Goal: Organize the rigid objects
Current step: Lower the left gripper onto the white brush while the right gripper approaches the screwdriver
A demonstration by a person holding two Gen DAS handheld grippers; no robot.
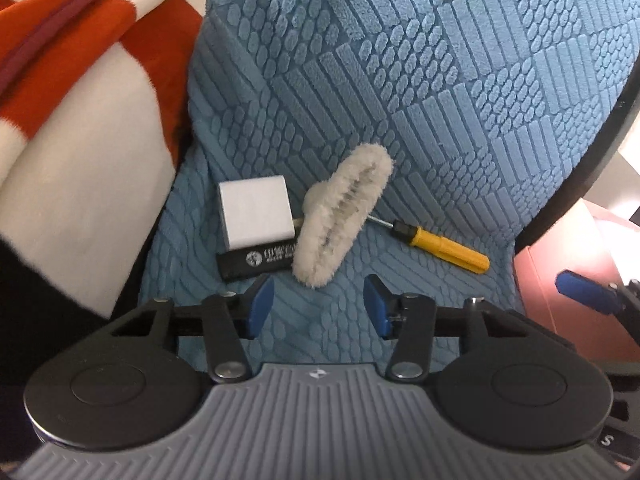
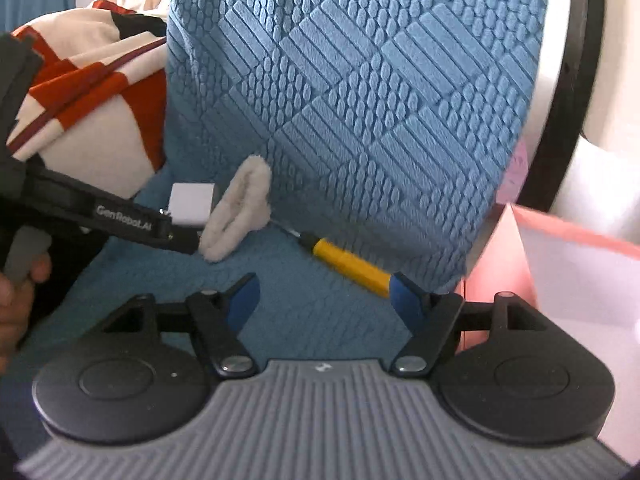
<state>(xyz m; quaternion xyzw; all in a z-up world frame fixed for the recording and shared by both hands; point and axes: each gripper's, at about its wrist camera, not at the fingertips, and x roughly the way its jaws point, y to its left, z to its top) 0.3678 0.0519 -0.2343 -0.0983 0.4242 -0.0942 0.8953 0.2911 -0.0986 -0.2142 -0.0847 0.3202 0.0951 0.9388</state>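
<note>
While the yellow-handled screwdriver point(image 1: 442, 245) lies on the blue textured seat cushion point(image 1: 400, 80), its long axis runs diagonally — handle toward the lower right, shaft pointing up-left under the fluffy cream hair claw point(image 1: 340, 216). Beside the claw a white box point(image 1: 256, 212) rests on a black printed box point(image 1: 256, 262). Both the left gripper point(image 1: 318, 306) and right gripper point(image 2: 326, 300) hover with jaws released — the right's blue pad point(image 2: 406, 300) near the handle's end.
</note>
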